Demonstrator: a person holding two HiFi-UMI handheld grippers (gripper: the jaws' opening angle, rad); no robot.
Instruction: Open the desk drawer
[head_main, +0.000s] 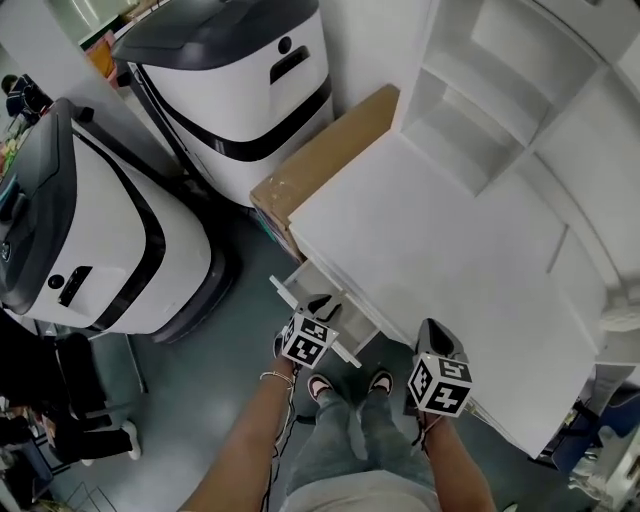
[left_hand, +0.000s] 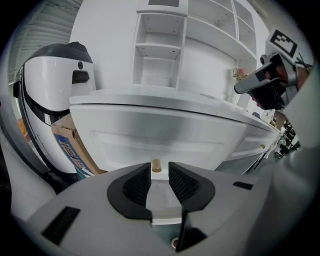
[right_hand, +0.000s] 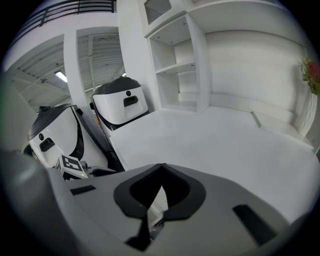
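The white desk (head_main: 430, 250) has a drawer (head_main: 318, 290) standing partly out of its left front. In the left gripper view the drawer's front panel (left_hand: 160, 135) fills the middle, with a small brass knob (left_hand: 156, 165) on it. My left gripper (left_hand: 160, 169) is open, and the knob sits just at its tips, in the gap, untouched by the pads. From the head view that gripper (head_main: 318, 308) is right at the drawer front. My right gripper (right_hand: 161, 166) is shut and empty, hovering over the desk's front edge (head_main: 436, 338), to the right of the drawer.
Two large white-and-black machines (head_main: 235, 80) (head_main: 95, 240) stand left of the desk, and a cardboard box (head_main: 320, 160) leans against its side. White shelving (head_main: 490, 90) rises at the desk's back. The person's feet (head_main: 350, 385) stand on the grey floor below the drawer.
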